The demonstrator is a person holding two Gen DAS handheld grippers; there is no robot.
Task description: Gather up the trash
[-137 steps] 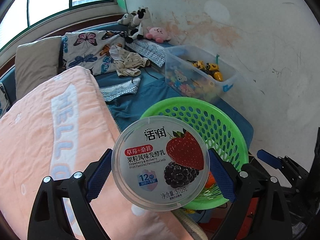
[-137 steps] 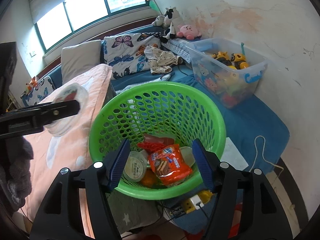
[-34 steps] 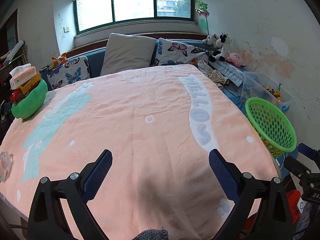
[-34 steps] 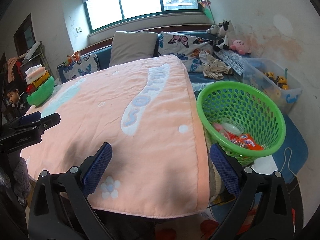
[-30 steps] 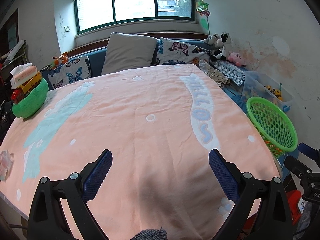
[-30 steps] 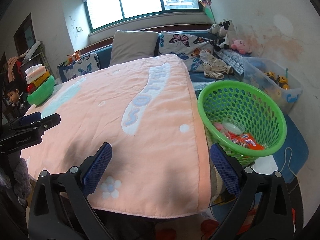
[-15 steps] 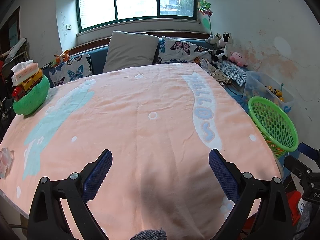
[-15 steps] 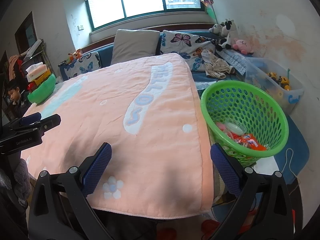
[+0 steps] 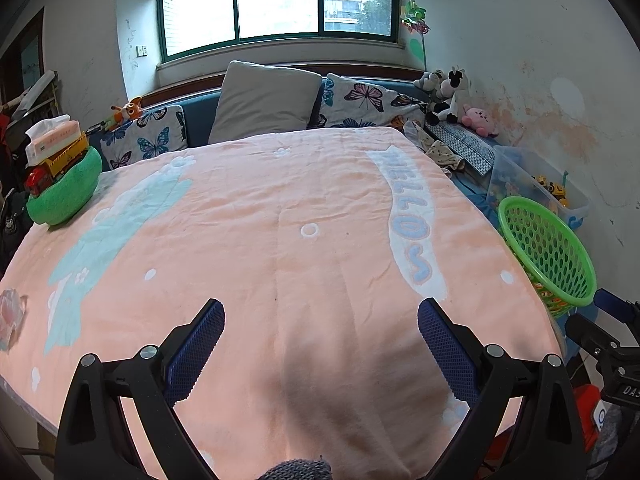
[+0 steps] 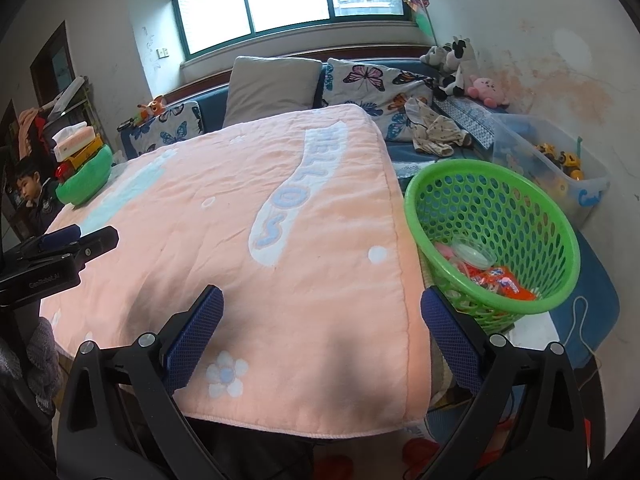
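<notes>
A green perforated basket [image 10: 536, 216] stands at the right of the table and holds a clear yogurt tub [image 10: 474, 254], an orange snack wrapper [image 10: 502, 280] and other trash. It also shows in the left wrist view [image 9: 548, 248]. My left gripper [image 9: 320, 344] is open and empty above the peach blanket [image 9: 260, 240]. My right gripper [image 10: 322, 332] is open and empty over the blanket's near right corner, left of the basket. A crumpled pink wrapper [image 9: 10, 316] lies at the blanket's far left edge.
A green bowl-shaped cushion with a toy truck and tissue box [image 9: 62, 184] sits at the blanket's left. Pillows [image 9: 264, 100], plush toys [image 9: 444, 92] and a clear toy bin [image 10: 560, 160] line the back and right wall. A child [image 10: 34, 196] sits at the far left.
Since 4.6 s ago my left gripper has let go of the yogurt tub, which now lies in the basket. Both grippers have pulled back from the basket and face the whole blanket.
</notes>
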